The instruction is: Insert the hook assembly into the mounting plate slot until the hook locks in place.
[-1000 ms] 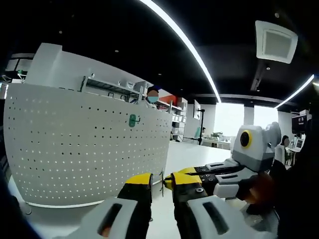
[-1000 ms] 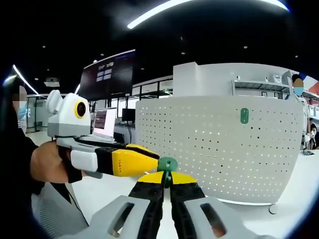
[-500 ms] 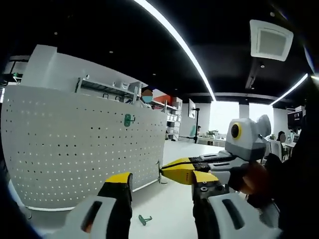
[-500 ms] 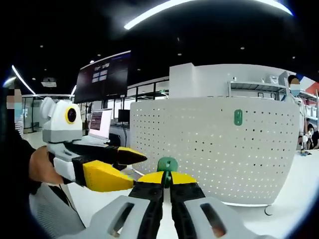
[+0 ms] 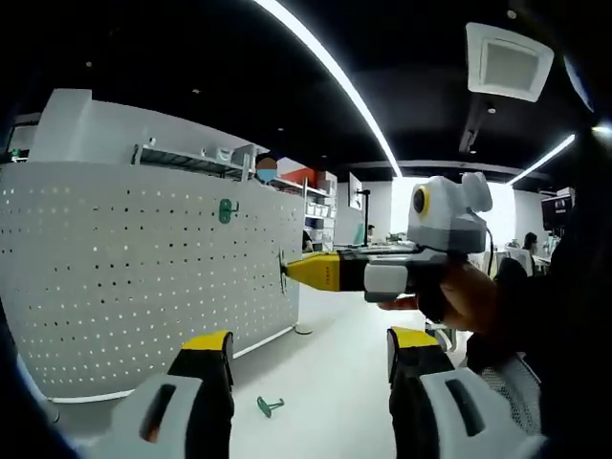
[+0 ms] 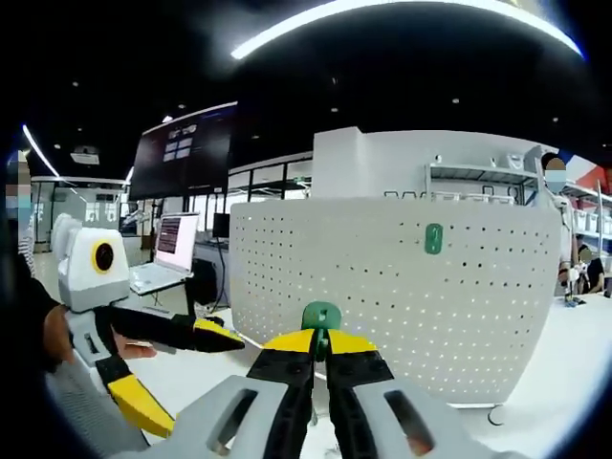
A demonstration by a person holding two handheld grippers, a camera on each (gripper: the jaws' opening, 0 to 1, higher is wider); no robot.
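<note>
Black ceiling with a long light strip [image 5: 330,72], square ceiling vent [image 5: 508,60], bright windows [image 5: 413,199] far off, wall screen [image 6: 186,150], open laptop [image 6: 168,251], white shelving [image 5: 186,162], pale floor [image 5: 330,378].

Ceiling light strips [image 5: 335,76] supplied bright overhead illumination; a far window [image 5: 413,206] glared white. Fisheye distortion bowed the pegboard [image 6: 402,277]. The near gripper jaws appeared slightly soft.

White pegboard mounting plate [image 6: 402,277] with a regular dot pattern (dark and pale holes); green plastic hook [image 6: 321,316]; yellow-tipped black gripper jaws.
</note>
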